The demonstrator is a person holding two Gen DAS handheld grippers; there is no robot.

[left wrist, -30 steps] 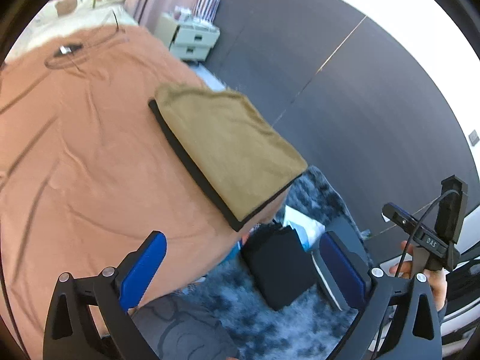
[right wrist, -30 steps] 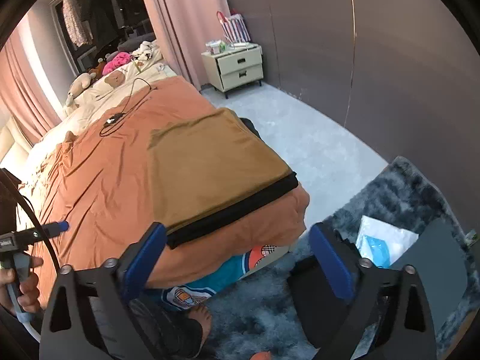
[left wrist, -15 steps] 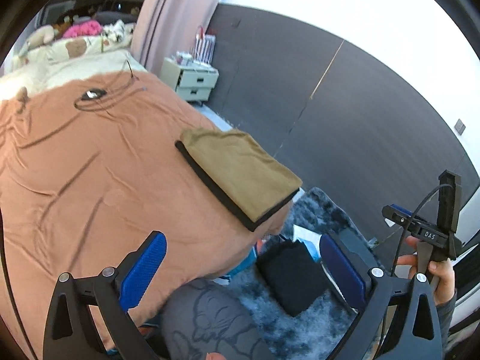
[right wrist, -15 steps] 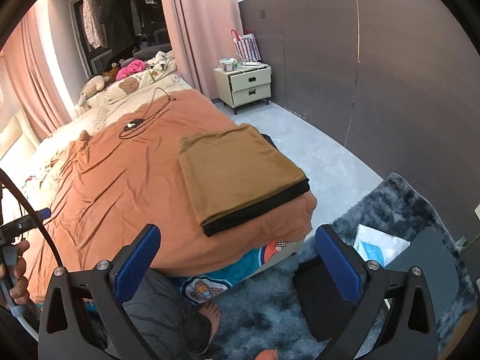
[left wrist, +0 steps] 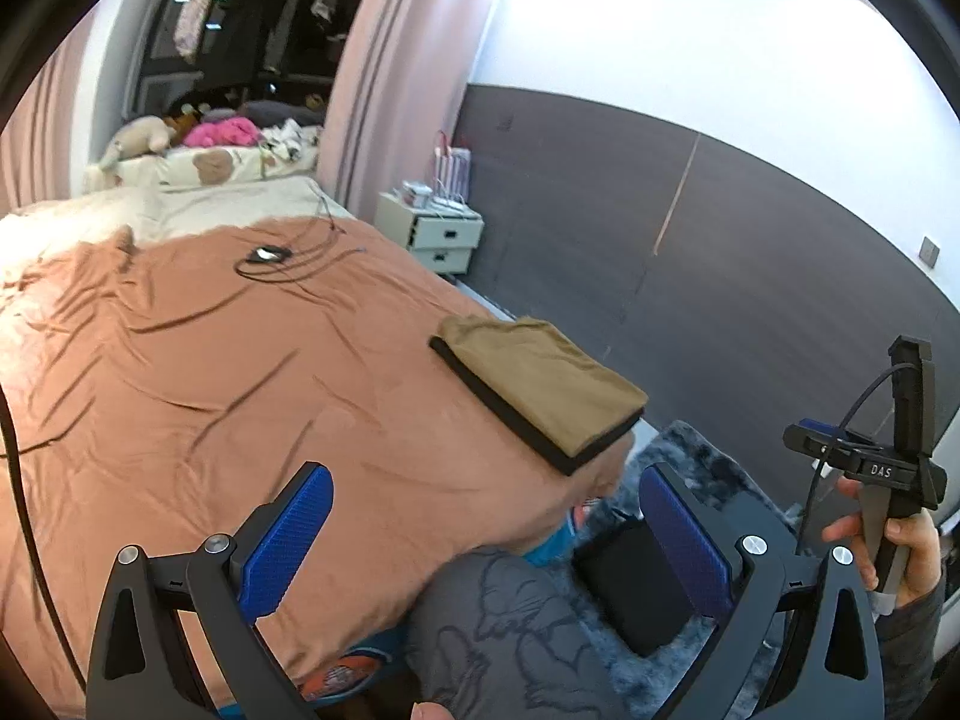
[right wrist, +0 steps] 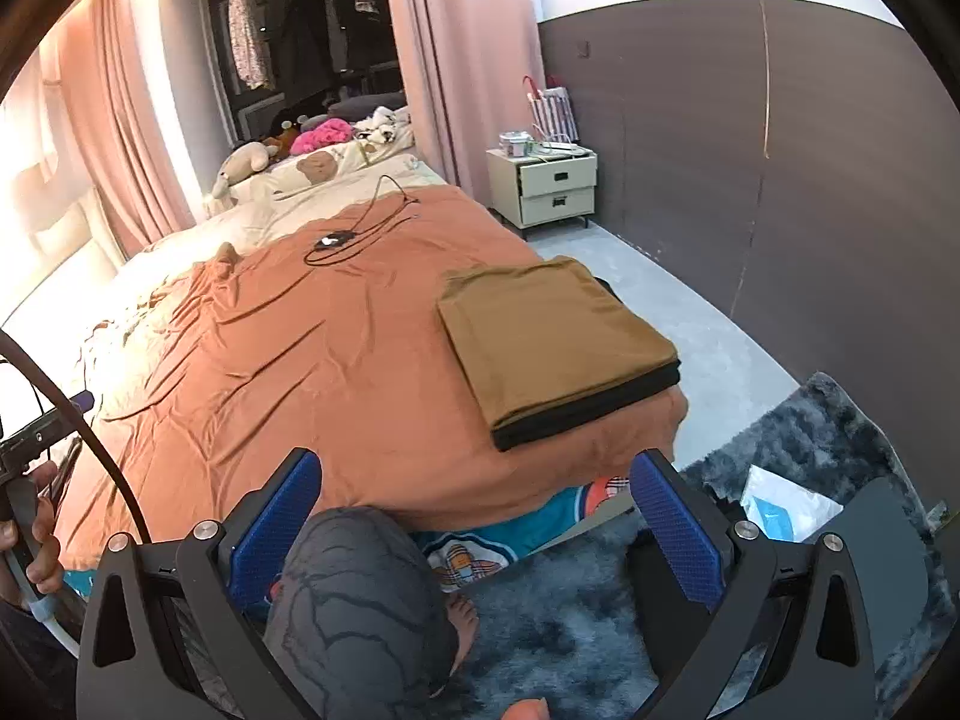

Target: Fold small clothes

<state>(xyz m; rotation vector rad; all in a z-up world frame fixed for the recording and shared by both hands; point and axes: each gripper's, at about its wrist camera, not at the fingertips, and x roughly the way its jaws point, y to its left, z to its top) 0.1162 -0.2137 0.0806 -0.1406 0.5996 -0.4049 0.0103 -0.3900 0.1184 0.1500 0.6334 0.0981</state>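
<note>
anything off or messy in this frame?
Little stands out. The folded tan garment lies square on a black one, but right at the bed's corner. Odd extra: a black cable loose on the orange cover. Both grippers are open, empty.

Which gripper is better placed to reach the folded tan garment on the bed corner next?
Probably the right gripper: the tan garment lies nearly straight ahead of its open fingers. From the left gripper, also open and empty, it sits off to the right.

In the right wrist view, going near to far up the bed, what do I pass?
Folded brown garment at the near corner → black cable coiled on the orange cover → bear-print pillow → pink plush.
</note>
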